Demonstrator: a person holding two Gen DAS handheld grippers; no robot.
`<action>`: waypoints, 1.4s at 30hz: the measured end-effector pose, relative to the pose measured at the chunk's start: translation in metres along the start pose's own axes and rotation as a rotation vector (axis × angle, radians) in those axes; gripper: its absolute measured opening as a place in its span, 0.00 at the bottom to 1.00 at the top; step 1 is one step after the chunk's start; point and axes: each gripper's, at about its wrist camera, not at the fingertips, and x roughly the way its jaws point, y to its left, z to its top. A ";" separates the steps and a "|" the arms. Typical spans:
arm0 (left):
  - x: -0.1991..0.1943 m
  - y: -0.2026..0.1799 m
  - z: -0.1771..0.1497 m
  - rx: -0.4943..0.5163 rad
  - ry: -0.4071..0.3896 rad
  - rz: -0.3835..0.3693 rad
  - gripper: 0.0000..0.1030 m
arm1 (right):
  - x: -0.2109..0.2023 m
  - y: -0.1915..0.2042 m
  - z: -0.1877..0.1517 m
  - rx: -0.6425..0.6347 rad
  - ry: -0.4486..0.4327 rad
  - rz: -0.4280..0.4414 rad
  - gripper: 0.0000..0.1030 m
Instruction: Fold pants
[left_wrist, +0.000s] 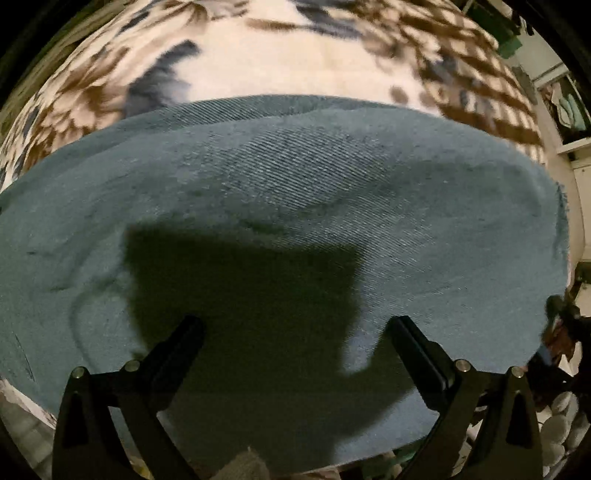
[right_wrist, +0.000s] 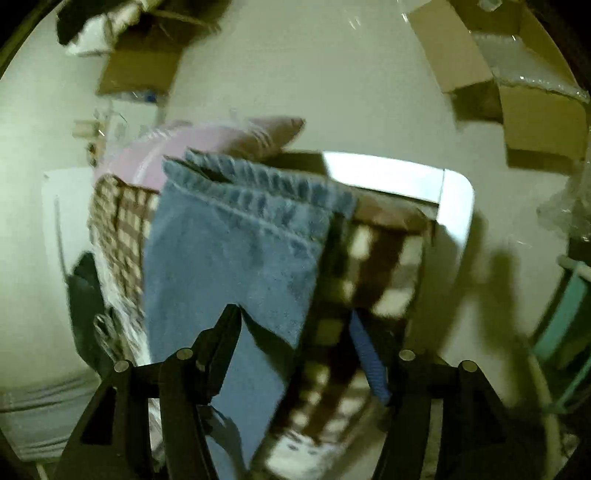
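The blue denim pants (left_wrist: 280, 206) lie spread flat over a patterned blanket (left_wrist: 258, 62) and fill the left wrist view. My left gripper (left_wrist: 295, 325) hovers just above the denim, open and empty, its shadow falling on the cloth. In the right wrist view a pant leg (right_wrist: 236, 243) hangs lengthwise with its hem at the top. My right gripper (right_wrist: 303, 332) is open; its left finger (right_wrist: 225, 328) touches the leg's edge, and the right finger is mostly hidden behind the cloth.
A checked brown-and-cream blanket (right_wrist: 373, 266) and a pink pillow (right_wrist: 221, 140) lie by a white bed frame (right_wrist: 450, 199). Cardboard boxes (right_wrist: 517, 92) stand against the wall. Shelves (left_wrist: 565, 110) and clutter sit at the right edge.
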 end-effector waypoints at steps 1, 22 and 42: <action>0.001 0.000 -0.002 -0.002 0.000 0.004 1.00 | -0.003 -0.003 -0.002 0.004 -0.024 0.057 0.61; 0.028 -0.023 0.020 -0.055 0.084 0.126 1.00 | 0.037 0.028 0.029 -0.098 -0.077 0.258 0.09; -0.097 0.160 -0.003 -0.242 -0.115 0.008 1.00 | -0.054 0.208 -0.136 -0.552 -0.226 0.099 0.06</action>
